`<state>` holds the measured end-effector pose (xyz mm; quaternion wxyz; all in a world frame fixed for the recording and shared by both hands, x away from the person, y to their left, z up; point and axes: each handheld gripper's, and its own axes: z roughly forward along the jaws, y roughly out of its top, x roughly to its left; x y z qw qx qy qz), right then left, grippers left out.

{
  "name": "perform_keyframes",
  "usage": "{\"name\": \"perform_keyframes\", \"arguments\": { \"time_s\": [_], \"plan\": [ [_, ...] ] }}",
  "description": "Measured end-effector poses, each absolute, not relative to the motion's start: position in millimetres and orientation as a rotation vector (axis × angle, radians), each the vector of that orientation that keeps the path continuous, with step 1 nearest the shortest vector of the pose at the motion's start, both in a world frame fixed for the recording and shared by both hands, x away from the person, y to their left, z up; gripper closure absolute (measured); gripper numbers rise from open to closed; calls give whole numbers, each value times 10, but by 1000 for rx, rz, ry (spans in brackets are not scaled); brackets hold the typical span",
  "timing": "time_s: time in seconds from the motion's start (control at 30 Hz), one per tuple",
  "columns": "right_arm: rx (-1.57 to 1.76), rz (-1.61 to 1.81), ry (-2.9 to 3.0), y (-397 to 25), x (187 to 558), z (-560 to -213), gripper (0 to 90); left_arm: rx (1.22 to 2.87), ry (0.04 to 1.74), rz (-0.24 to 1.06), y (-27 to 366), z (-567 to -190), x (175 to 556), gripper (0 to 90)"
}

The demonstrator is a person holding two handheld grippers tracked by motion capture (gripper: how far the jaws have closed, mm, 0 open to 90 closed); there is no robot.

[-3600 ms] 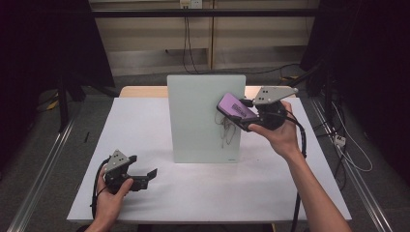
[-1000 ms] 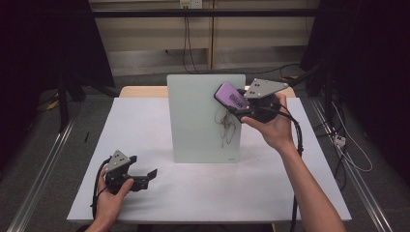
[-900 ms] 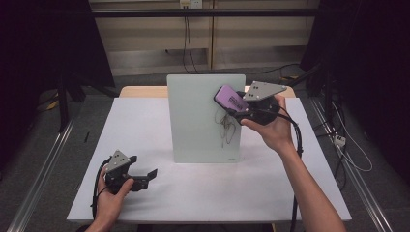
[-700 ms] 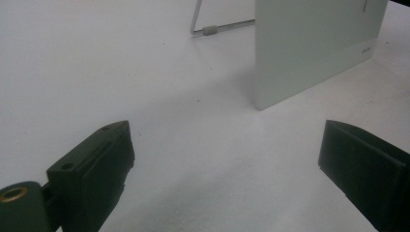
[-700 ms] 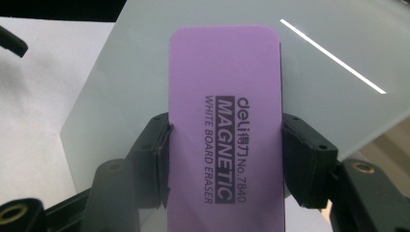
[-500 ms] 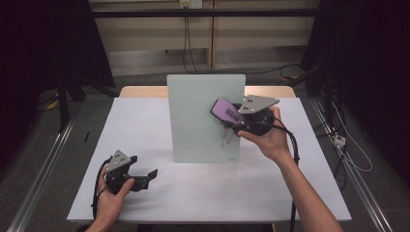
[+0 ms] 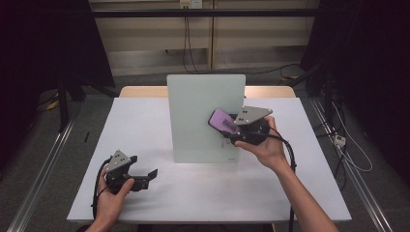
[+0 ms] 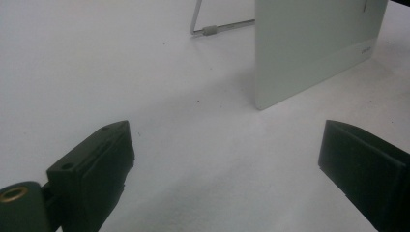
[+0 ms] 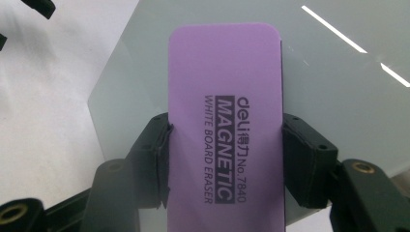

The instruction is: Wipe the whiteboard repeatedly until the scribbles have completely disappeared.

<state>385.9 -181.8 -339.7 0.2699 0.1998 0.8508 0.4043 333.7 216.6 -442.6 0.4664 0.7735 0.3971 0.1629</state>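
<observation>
Item: purple eraser point(image 9: 226, 145), clamped in right gripper point(image 7: 231, 129) against upright whiteboard point(image 7: 205, 116). Left gripper point(image 8: 232, 179) wide, idle on table point(image 7: 145, 125). Advice: keep pad flat (even pressure).

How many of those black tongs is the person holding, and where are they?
2. The left tongs rest low on the white table, open and empty, away from the board. The right tongs are raised at the upright whiteboard, shut on the purple eraser.
</observation>
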Motion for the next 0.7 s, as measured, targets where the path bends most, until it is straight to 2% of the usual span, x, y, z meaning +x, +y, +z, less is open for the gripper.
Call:
{"name": "perform_keyframes", "arguments": {
  "time_s": [0.37, 0.7],
  "plan": [
    [531, 1082, 2331, -1767, 3822, -3531, 418, 1900, 974, 400, 2166, -4427, 3339, 54],
    [528, 1083, 2333, -1777, 3842, -3481, 417, 1897, 977, 393, 2170, -4428, 3342, 54]
  ]
}}
